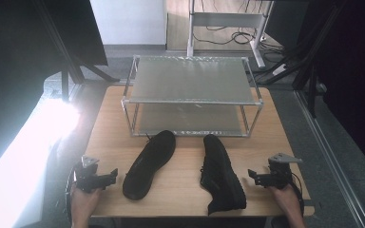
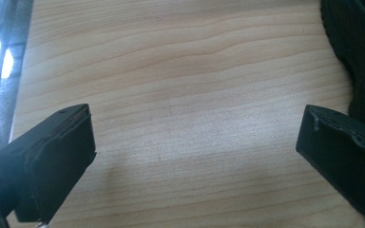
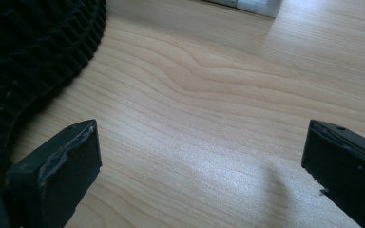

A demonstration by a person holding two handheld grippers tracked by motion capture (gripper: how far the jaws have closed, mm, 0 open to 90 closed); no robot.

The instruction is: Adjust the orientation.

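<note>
Standing at frame centre, a two-tier metal rack (image 1: 190,80) holds bare shelves, two black shoes (image 1: 150,164) below it, left gripper (image 1: 105,179) and right gripper (image 1: 255,176) released.

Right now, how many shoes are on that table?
2. The left shoe lies sole-up in front of the metal rack, near the left gripper; the right shoe lies beside it, near the right gripper.

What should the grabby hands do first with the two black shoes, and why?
Probably bring the left gripper in toward the left shoe. Both grippers are open and empty, resting on the table outside the shoes, and the two-shelf rack behind them is empty. That shoe lies tipped on its side, so it likely needs gripping first. The right gripper waits beside the right shoe.
</note>
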